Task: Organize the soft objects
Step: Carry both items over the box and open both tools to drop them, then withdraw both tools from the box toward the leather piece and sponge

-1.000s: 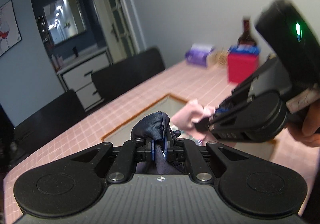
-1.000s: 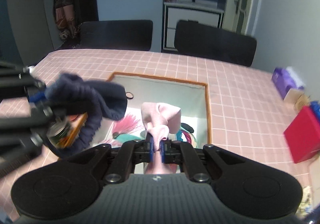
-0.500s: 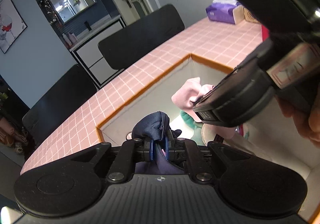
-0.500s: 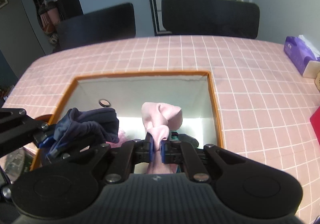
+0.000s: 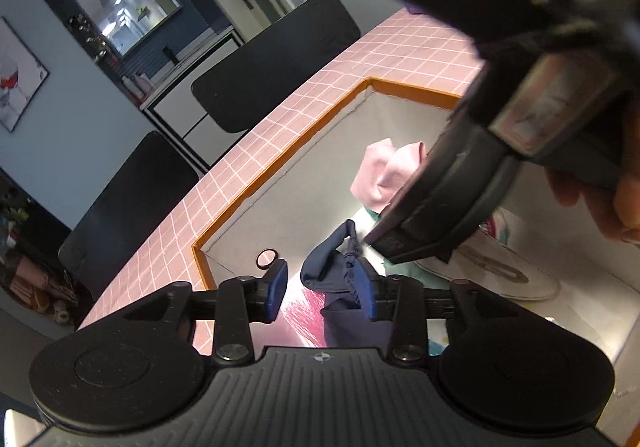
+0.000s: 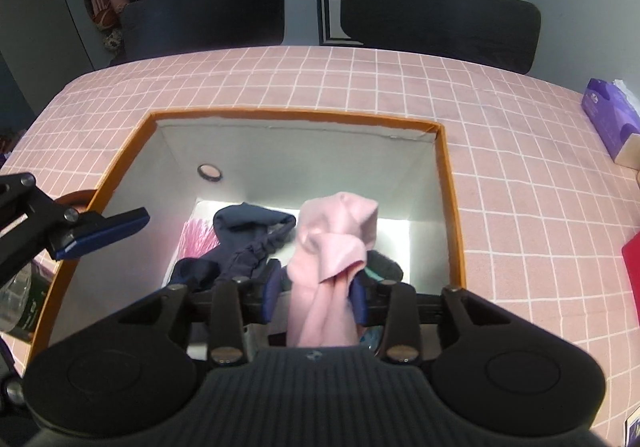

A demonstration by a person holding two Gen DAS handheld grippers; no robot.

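Both my grippers are over the orange-rimmed box (image 6: 450, 183) on the pink checked tablecloth (image 6: 360, 83). My left gripper (image 5: 322, 289) has its jaws opening: blue pads spread, the navy sock (image 5: 334, 275) sits between them, leaning on the right pad with a clear gap to the left pad, so not pinched. My right gripper (image 6: 314, 291) is opening too, the pink sock (image 6: 336, 243) standing bunched between its pads, close against the right one, gap on the left, no squeeze I can see. In the right wrist view the navy sock (image 6: 248, 235) lies inside the box just left of the pink one, touching or nearly so, with a pink-streaked item (image 6: 198, 237) under it at the bottom. A small round ring (image 6: 210, 172) shows on the box's inner wall. Purple tissue pack (image 6: 610, 115) at the table's right edge, well apart from the box. Two black chairs (image 6: 436, 19) behind the table. My hand (image 5: 624, 203) shows holding the right gripper's body in the left wrist view.
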